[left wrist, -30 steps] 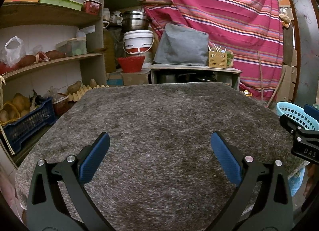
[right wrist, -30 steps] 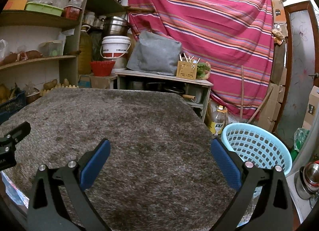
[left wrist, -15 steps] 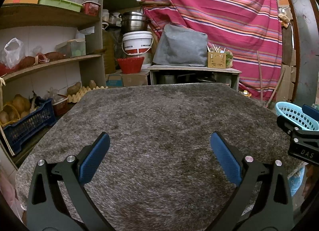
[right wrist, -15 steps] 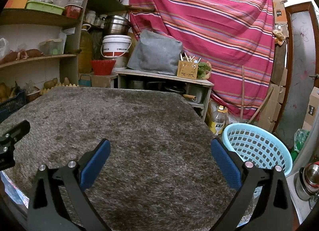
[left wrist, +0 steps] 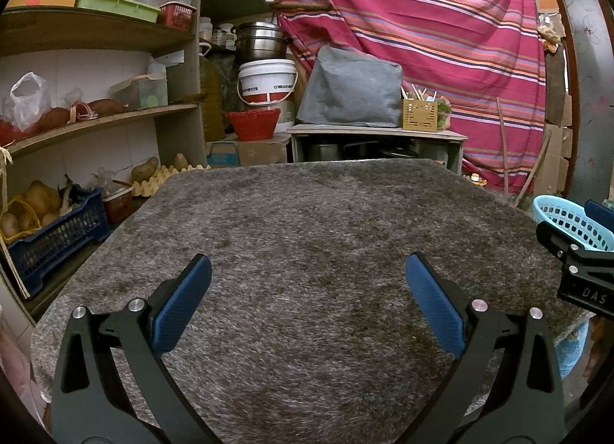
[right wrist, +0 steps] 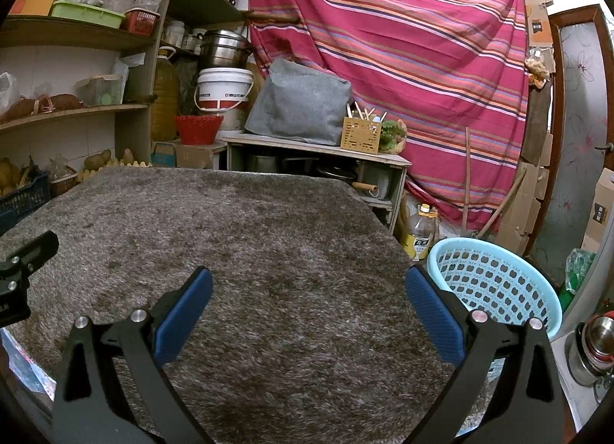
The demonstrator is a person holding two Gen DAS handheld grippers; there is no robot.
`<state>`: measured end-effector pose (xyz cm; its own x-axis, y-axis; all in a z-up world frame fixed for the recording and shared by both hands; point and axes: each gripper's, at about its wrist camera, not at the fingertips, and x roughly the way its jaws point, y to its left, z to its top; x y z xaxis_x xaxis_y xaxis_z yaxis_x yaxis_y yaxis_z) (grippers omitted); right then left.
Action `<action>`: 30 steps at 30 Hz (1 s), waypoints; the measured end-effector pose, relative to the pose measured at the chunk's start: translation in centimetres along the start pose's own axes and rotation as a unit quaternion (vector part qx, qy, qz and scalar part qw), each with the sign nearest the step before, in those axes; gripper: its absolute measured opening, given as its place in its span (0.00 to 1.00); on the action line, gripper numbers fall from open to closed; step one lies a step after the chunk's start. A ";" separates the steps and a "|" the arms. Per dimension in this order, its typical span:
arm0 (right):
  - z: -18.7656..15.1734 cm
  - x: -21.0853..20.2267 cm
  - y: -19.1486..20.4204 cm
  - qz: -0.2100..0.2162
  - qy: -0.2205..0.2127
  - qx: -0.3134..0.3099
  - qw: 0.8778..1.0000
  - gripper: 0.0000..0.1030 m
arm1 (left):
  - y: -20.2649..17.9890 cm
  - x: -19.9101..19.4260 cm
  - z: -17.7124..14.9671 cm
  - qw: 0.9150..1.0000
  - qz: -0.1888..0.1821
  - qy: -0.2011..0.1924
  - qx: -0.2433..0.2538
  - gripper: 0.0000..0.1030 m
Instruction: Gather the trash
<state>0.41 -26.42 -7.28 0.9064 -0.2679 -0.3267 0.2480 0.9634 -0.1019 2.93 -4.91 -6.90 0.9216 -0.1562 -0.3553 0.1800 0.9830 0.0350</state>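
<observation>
A table covered with shaggy grey-brown carpet (left wrist: 307, 236) (right wrist: 238, 236) fills both views; I see no loose trash lying on it. My left gripper (left wrist: 307, 271) hovers open over its near part, blue pads wide apart with nothing between them. My right gripper (right wrist: 307, 283) is open too, over the table's right side. A light blue plastic basket (right wrist: 495, 279) stands on the floor just past the table's right edge, beside the right gripper's right finger; its rim (left wrist: 564, 213) also shows in the left wrist view. The right gripper's body (left wrist: 583, 271) shows at the left view's right edge.
Wooden shelves (left wrist: 96, 121) with crates of potatoes, bags and boxes line the left. Behind the table a low cabinet (right wrist: 318, 164) carries a grey bag, a white bucket and pots. A striped red cloth (right wrist: 403, 41) hangs at the back. A bottle (right wrist: 420, 233) and cardboard boxes stand near the basket.
Both grippers stay open and almost still; the views have shifted only very slightly.
</observation>
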 end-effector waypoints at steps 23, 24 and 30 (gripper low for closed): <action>-0.1 0.1 0.0 0.004 0.000 -0.004 1.000 0.96 | 0.2 -0.2 0.2 1.000 0.011 -0.006 0.000 0.95; -0.1 0.1 0.0 0.005 0.000 -0.003 1.000 0.96 | 0.2 -0.2 0.2 1.000 0.012 -0.007 0.001 0.95; -0.2 0.4 0.0 0.003 0.004 -0.004 1.000 0.96 | 0.2 -0.3 0.1 1.000 0.015 -0.010 0.002 0.95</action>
<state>0.67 -26.48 -7.61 0.9052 -0.2617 -0.3348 0.2396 0.9650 -0.1066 2.71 -4.68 -6.69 0.9330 -0.1288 -0.3360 0.1542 0.9868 0.0499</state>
